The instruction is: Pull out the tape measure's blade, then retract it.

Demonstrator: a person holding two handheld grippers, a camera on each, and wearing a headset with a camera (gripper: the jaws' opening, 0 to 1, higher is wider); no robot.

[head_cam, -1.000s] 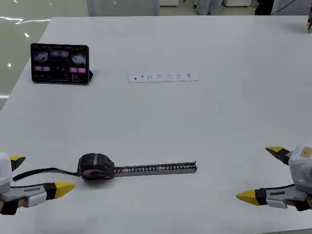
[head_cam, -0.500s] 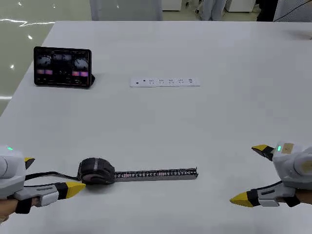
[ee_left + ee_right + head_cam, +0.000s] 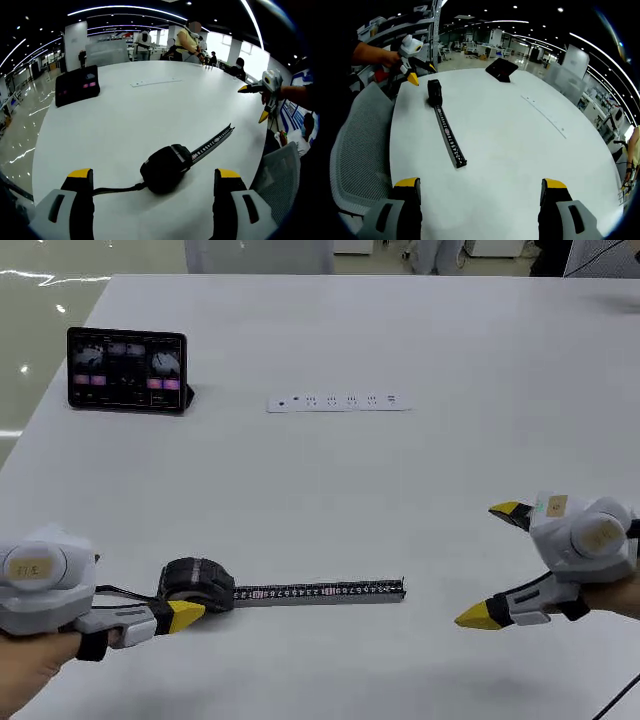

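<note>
Over the last second my left gripper (image 3: 153,174) has pushed in from 8 o'clock toward the tape measure (image 3: 197,585). The right gripper (image 3: 488,563) has drifted up and inward from 4 o'clock, and the tape measure lies where it lay.

The black case sits on the white tabletop (image 3: 420,470) at about 7 o'clock in the head view. Its blade (image 3: 320,590) is already drawn out flat along the surface toward 3 o'clock, the hooked end lying free. A black strap (image 3: 117,189) trails from the back of the case toward 9 o'clock.

The left gripper stands released, jaws spread wide and holding nothing. In its own view the case lies just ahead of the gap between the two yellow tips. In the head view one yellow tip sits against the case's near edge at 6 o'clock; I cannot tell whether it touches.

The right gripper is likewise released and empty, jaws wide. It hangs well apart from the blade's hooked end, at that end's 3 o'clock. Its own view looks along the blade toward the case, with the left gripper beyond at 11 o'clock.

Farther up the tabletop, a dark tablet (image 3: 127,370) stands propped at 10 o'clock, its screen lit with pink patches. A white power strip (image 3: 340,402) lies flat at 12 o'clock, well apart from the tape measure. A grey mesh chair (image 3: 355,150) stands at the tabletop's edge, at 9 o'clock in the right gripper view.
</note>
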